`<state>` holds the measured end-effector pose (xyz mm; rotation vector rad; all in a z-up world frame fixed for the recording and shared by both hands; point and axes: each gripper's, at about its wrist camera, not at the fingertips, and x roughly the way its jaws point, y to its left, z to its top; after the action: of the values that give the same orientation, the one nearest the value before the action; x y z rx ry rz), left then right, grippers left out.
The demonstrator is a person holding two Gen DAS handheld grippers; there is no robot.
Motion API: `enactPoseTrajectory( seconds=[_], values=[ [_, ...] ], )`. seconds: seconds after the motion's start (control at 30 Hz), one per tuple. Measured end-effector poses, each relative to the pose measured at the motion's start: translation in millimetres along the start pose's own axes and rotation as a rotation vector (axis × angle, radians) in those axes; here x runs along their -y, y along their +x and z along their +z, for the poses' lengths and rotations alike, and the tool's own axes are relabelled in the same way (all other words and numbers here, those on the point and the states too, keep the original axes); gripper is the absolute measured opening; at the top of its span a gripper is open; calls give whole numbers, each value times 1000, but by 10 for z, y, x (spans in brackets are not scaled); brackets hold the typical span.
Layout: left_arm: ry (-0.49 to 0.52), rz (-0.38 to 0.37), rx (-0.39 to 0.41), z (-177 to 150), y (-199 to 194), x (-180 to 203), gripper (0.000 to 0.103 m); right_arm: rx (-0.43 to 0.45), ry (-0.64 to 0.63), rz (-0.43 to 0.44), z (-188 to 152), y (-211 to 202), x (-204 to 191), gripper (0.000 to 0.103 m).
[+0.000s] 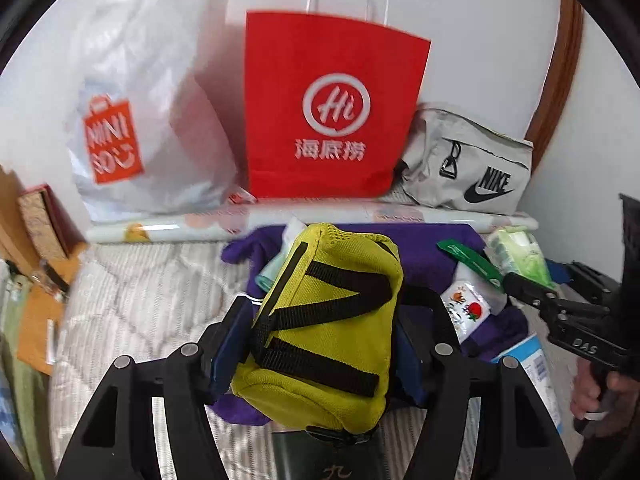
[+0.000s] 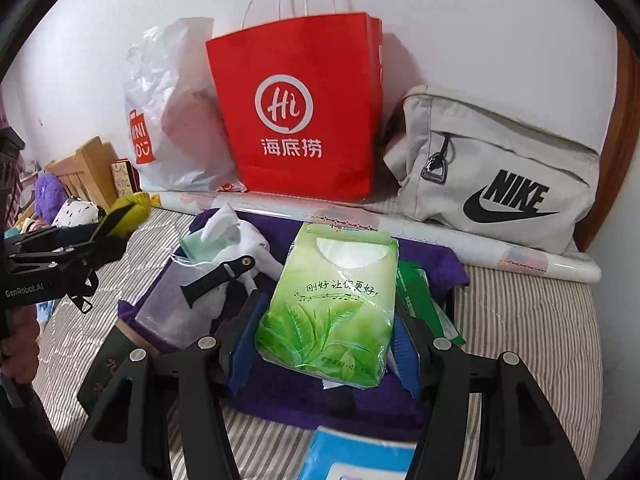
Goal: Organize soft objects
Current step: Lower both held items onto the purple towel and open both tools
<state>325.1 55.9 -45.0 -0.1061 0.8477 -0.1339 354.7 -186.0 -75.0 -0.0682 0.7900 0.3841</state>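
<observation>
A striped bed cover (image 2: 528, 320) stretches across the scene, strewn with soft goods in front of a white wall. Against that wall stands a red paper bag (image 1: 332, 108) with white cord handles, flanked by a white plastic shopping bag (image 1: 148, 120) on its left and a grey Nike pouch (image 2: 500, 184) on its right. A rolled patterned sheet (image 2: 460, 240) lies along the foot of all three. In front of it a purple cloth (image 2: 328, 396) is spread on the cover, with packets and a white wrapper scattered over it.

The left gripper (image 1: 316, 360) is clamped on a yellow-green pouch (image 1: 328, 332) with black straps, its blue pads pressing both sides and holding it above the purple cloth. The right gripper (image 2: 324, 340) is closed on a green tissue pack (image 2: 332, 308), printed with tea leaves, held upright between its blue pads over the same cloth. A black watch strap (image 2: 218, 276) rests on the white wrapper to the left of the tissue pack. A blue packet (image 2: 360, 456) lies at the near edge.
</observation>
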Motion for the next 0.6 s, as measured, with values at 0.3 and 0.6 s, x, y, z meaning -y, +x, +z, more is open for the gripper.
enactPoseTrajectory(
  seconds=[0.3, 0.6],
  values=[
    [12, -34, -105, 132, 480, 64, 64, -108, -9, 13, 41, 469, 114, 58],
    [24, -21, -183, 197, 933, 104, 64, -184, -23, 32, 84, 867, 162, 58]
  ],
)
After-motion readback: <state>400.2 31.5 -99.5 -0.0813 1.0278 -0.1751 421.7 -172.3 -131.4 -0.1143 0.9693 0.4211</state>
